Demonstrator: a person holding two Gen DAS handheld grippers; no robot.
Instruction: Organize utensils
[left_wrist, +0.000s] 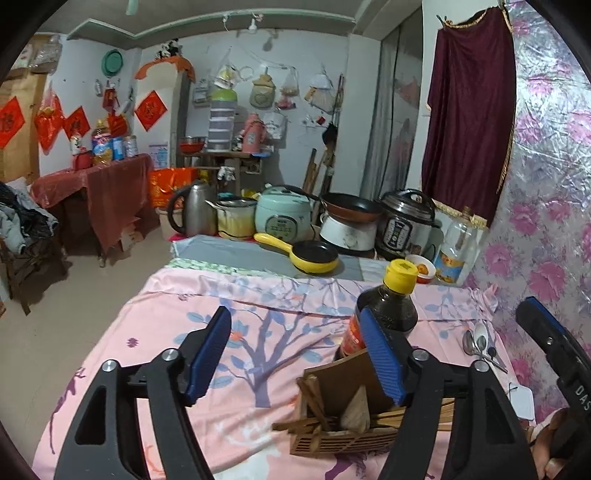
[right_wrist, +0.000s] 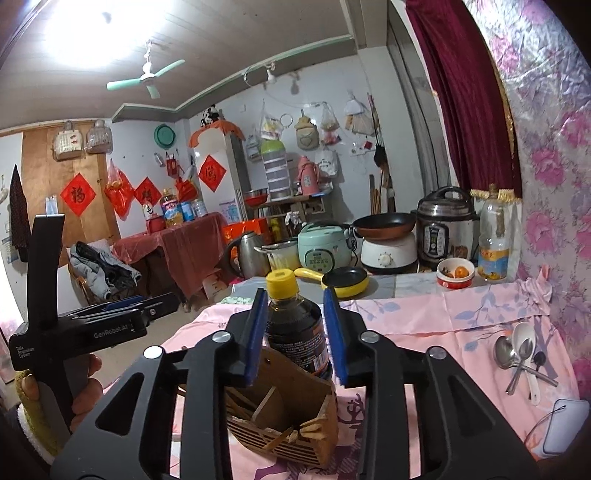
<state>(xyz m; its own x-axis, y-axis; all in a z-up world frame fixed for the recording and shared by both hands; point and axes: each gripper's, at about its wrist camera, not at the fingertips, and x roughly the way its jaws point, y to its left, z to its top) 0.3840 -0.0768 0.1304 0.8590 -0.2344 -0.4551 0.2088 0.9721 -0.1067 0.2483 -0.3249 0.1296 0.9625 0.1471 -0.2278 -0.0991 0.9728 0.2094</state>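
Partly hidden: wooden holder (right_wrist: 291, 424) behind right gripper (right_wrist: 297, 339), spread, unclamped; left gripper (left_wrist: 291, 362) spread; bottle (right_wrist: 295, 332) base unseen.

Dark sauce bottle (right_wrist: 295, 332), yellow cap, upright on pink flowered cloth (left_wrist: 155, 354). At twelve o'clock beyond it: yellow pan (left_wrist: 314, 256), mint rice cooker (right_wrist: 323, 245), kettle (left_wrist: 195, 214), pressure cooker (right_wrist: 445, 229). Red bowl (right_wrist: 455, 274) at one o'clock. Ceiling fan (right_wrist: 147, 79) at eleven.

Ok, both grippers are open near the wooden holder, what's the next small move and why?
Probably swing the right gripper toward the spoons lying loose on the pink cloth. The wooden holder already has chopsticks in it, neither gripper holds anything, and the spoons lie on the right gripper's side.
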